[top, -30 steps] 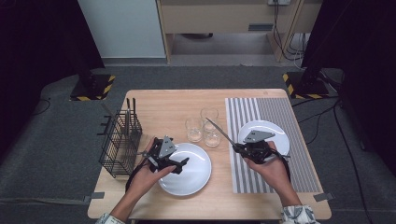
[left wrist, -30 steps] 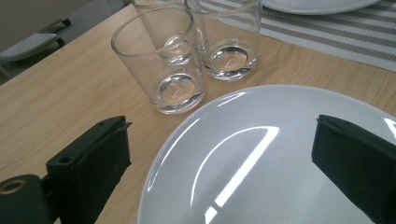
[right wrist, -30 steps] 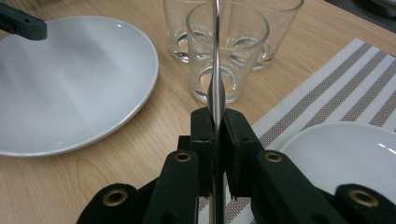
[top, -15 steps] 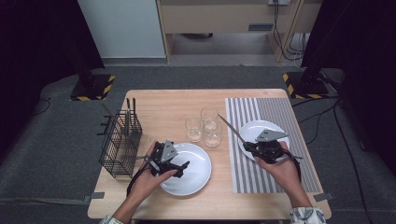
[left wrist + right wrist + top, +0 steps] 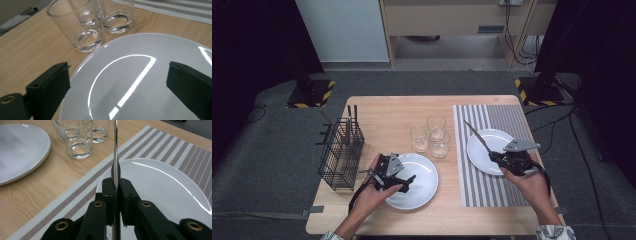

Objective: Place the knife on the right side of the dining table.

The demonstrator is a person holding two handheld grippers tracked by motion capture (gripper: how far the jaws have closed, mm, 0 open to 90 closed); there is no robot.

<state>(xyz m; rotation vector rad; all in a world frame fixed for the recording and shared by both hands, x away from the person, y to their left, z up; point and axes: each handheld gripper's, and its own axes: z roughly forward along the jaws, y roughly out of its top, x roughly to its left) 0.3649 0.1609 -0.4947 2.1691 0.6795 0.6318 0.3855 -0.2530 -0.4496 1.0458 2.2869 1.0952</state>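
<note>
Right gripper [image 5: 115, 192], frame centre, is clamped on a knife [image 5: 115, 157]: thin, stiff, slippery metal, best held near the handle. Left gripper [image 5: 117, 82] gapes wide, empty, over a plate [image 5: 140, 82].

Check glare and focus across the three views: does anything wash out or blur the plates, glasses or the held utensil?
Left gripper view: bright light streaks curve across the round white plate, rim readable; clear drinking glasses sharp. Right gripper view: thin metal utensil in the right hand-held gripper reads sharp, top cropped; white plate on the striped placemat shows slight sheen. High view: even light on the table, dark surroundings, no glare.
</note>
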